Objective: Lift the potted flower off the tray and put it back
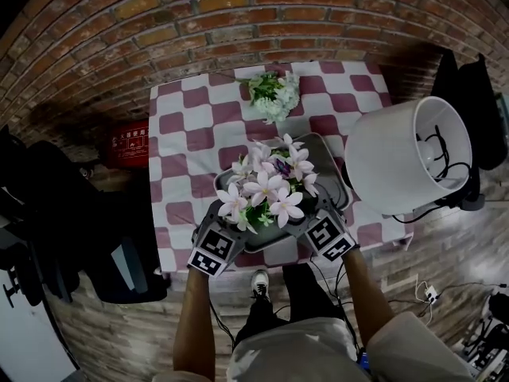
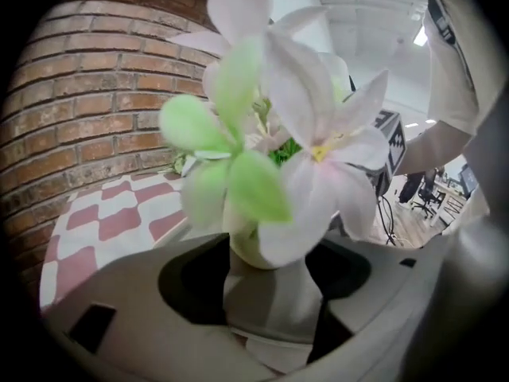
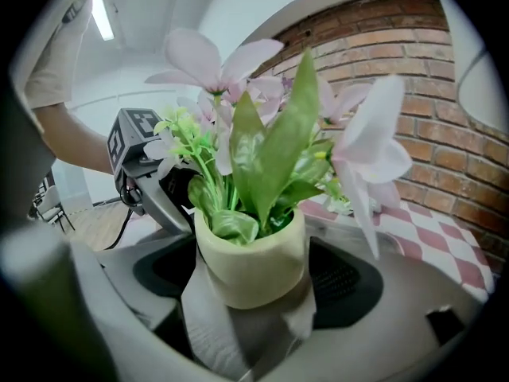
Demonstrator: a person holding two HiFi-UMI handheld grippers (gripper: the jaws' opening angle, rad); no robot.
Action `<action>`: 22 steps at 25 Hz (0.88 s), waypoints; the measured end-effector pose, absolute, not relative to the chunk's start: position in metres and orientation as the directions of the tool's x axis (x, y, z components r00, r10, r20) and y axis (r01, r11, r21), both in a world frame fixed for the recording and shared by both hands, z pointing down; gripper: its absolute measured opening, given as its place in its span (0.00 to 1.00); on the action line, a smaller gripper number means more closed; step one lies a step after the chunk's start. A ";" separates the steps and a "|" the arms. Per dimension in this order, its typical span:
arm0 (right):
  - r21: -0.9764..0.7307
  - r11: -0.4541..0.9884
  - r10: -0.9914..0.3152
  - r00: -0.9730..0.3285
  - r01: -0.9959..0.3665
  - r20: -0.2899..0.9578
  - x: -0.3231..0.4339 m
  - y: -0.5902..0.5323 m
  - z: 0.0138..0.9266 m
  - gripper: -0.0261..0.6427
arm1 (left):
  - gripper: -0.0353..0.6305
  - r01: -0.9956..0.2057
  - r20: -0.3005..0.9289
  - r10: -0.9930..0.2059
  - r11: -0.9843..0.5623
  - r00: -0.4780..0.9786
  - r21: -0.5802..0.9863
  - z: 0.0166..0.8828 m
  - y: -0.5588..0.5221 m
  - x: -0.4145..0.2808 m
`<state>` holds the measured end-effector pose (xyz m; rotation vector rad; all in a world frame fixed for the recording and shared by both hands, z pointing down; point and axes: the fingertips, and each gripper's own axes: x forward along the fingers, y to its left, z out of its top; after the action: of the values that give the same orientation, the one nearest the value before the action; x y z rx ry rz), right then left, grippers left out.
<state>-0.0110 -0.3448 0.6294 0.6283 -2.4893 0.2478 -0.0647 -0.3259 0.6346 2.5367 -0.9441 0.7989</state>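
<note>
Over the tray (image 1: 328,159), potted flower (image 1: 270,183) clamped by left hand-held gripper (image 2: 270,289) and right hand-held gripper (image 3: 250,297)

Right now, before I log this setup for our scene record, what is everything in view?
table: one, under a maroon and white checked cloth, against the brick wall
tray: one, grey, on the table's near half
potted flower: one, pink-white blooms in a cream pot, over the tray's near part
flower bunch: one, white and green, at the table's far end
lamp: one, white, right of the table
box: one, red, by the wall left of the table
left gripper: one, grey, shut on the potted flower from the left
right gripper: one, grey, shut on it from the right
forearms: two, bare, behind the grippers
</note>
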 end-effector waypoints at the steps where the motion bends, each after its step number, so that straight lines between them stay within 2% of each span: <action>1: -0.044 0.865 -0.394 -0.731 -0.500 0.557 -0.007 -0.344 0.629 0.74 | 0.55 -0.695 0.611 -0.510 -0.713 0.606 0.094 0.637 -0.325 -0.068; 9: -0.096 0.783 -0.457 -0.674 -0.614 0.580 0.033 -0.308 0.621 0.73 | 0.54 -0.769 0.619 -0.558 -0.628 0.552 0.120 0.631 -0.290 -0.095; 12: -0.107 0.746 -0.494 -0.654 -0.657 0.573 0.046 -0.290 0.608 0.67 | 0.52 -0.773 0.608 -0.573 -0.626 0.550 0.109 0.619 -0.274 -0.101; 17: -0.107 0.697 -0.564 -0.635 -0.709 0.528 0.054 -0.266 0.568 0.66 | 0.44 -0.773 0.568 -0.615 -0.631 0.547 0.061 0.585 -0.250 -0.110; 21: -0.041 0.674 -0.626 -0.600 -0.738 0.499 0.057 -0.242 0.532 0.58 | 0.36 -0.768 0.523 -0.655 -0.640 0.546 0.000 0.547 -0.229 -0.115; 22: -0.008 0.659 -0.654 -0.577 -0.752 0.489 0.060 -0.237 0.522 0.54 | 0.36 -0.767 0.507 -0.665 -0.642 0.549 -0.012 0.536 -0.223 -0.116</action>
<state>0.0601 -0.2372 0.5219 1.0982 -2.4270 0.2969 -0.1159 -0.2232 0.5361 2.5732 -1.2066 0.7090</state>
